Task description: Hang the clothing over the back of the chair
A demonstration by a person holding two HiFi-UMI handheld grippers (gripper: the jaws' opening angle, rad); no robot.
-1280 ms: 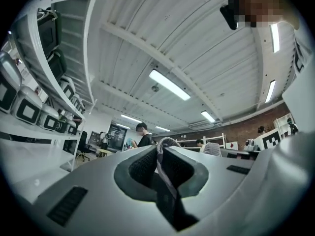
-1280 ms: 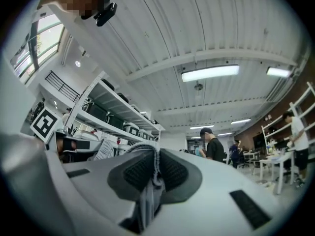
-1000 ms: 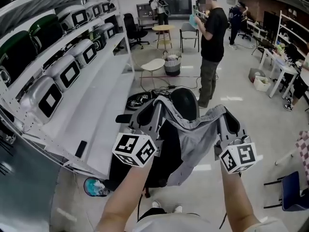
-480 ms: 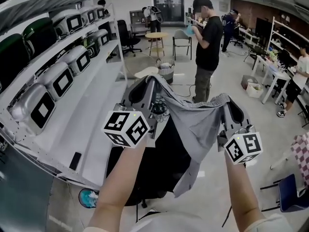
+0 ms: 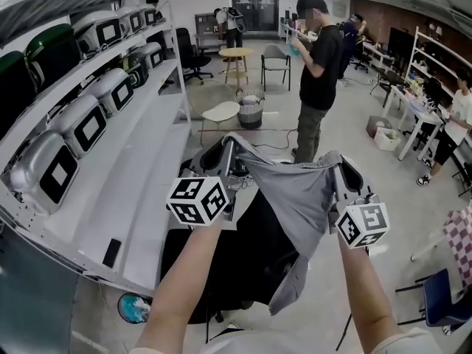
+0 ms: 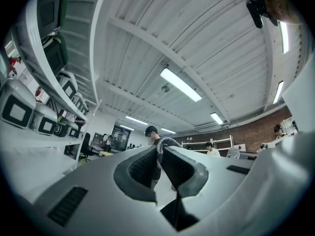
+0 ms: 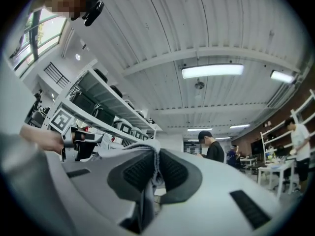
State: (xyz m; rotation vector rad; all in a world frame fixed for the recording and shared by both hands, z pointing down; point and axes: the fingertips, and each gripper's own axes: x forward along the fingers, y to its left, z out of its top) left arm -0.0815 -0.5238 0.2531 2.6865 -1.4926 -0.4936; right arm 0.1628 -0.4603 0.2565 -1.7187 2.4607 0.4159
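Note:
A grey garment (image 5: 295,198) hangs stretched between my two grippers, its lower part trailing down over a black chair (image 5: 243,264) below my arms. In the head view my left gripper (image 5: 228,144) is shut on the garment's left top edge, and my right gripper (image 5: 338,161) is shut on its right top edge. The left gripper view shows a thin fold of grey cloth (image 6: 158,154) pinched between the dark pads. In the right gripper view the cloth edge (image 7: 156,165) is clamped the same way, and both grippers point slightly upward.
A long white shelf unit (image 5: 110,161) with grey cases runs along the left. A person in black (image 5: 318,72) stands ahead, with a basket (image 5: 251,113), a white stool (image 5: 220,113) and chairs beyond. A blue chair (image 5: 446,301) is at the lower right.
Both grippers have carried the garment forward, above and beyond the black chair. The cloth now covers the chair's headrest, which showed between the grippers a second ago.

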